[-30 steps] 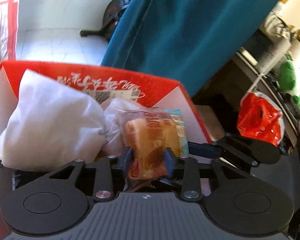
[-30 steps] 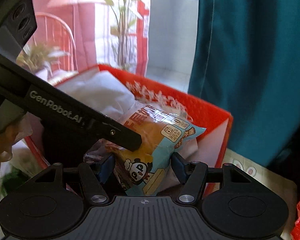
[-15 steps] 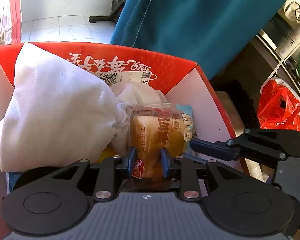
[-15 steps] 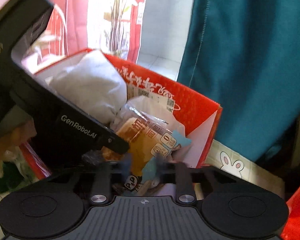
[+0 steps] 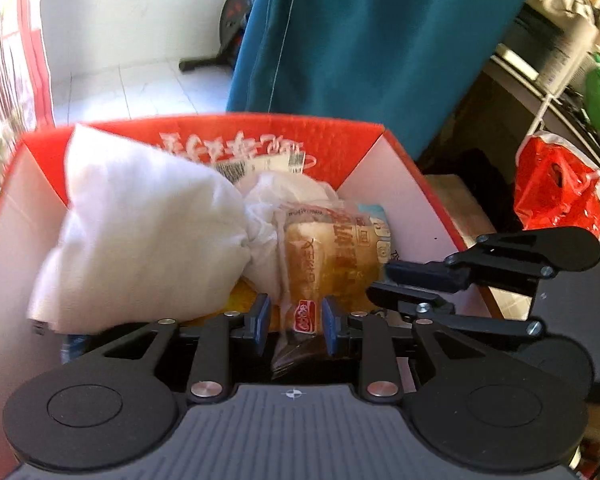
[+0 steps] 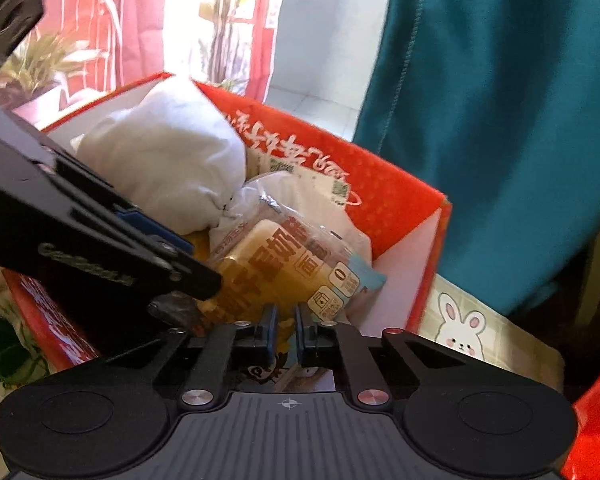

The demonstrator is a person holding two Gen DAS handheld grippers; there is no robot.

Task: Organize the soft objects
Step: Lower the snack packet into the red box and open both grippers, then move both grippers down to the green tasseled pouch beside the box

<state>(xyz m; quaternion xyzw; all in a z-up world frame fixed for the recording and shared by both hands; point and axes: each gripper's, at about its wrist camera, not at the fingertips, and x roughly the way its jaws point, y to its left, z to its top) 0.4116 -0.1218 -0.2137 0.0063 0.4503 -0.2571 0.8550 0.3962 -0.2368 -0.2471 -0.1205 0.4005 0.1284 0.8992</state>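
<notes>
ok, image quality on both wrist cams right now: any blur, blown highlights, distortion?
Left wrist: mild motion blur on the white cloth bundle and red box rim; window side at far left washed out; fisheye bends the edges. Right wrist: doorway behind the box blown out; left gripper body smeared, its logo unreadable; bread packet print sharp enough to read.

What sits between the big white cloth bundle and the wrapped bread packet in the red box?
A crumpled white plastic bag, touching both the white cloth bundle and the bread packet; both wrist views show it.
</notes>
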